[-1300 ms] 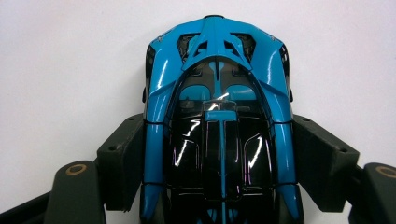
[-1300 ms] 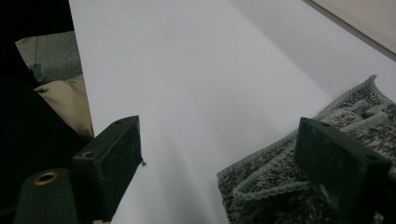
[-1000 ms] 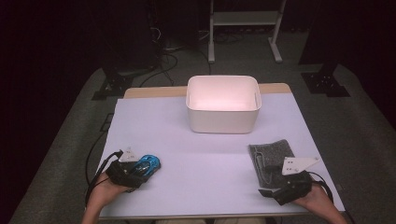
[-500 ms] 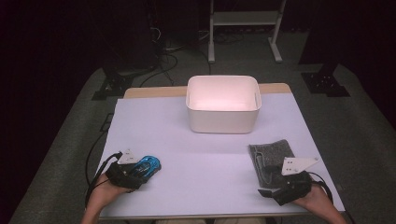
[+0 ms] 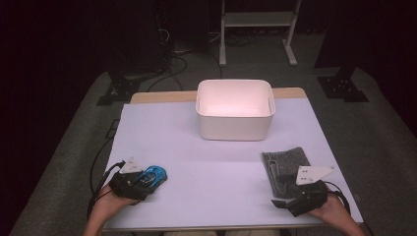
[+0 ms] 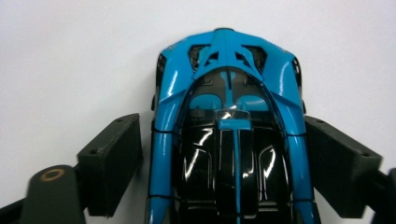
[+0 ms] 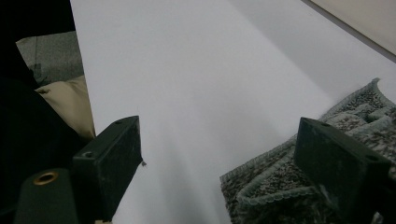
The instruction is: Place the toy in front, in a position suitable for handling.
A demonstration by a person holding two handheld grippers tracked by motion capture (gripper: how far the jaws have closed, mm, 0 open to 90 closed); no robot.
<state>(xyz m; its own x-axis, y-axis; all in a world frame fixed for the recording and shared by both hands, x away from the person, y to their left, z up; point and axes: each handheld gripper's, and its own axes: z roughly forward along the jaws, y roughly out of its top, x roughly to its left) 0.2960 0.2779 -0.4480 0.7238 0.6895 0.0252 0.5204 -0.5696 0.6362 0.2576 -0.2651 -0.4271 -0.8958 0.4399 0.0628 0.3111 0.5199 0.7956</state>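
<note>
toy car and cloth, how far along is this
Done: nothing is in the white bin so far. In hand: the left gripper straddles the blue toy car, its jaws just opening. Left: the grey cloth lies beside the open right gripper.

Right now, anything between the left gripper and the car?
Nothing visible. The blue car sits between the left gripper's jaws, which have just been opening: a thin gap shows at one jaw, the other looks about touching.
</note>
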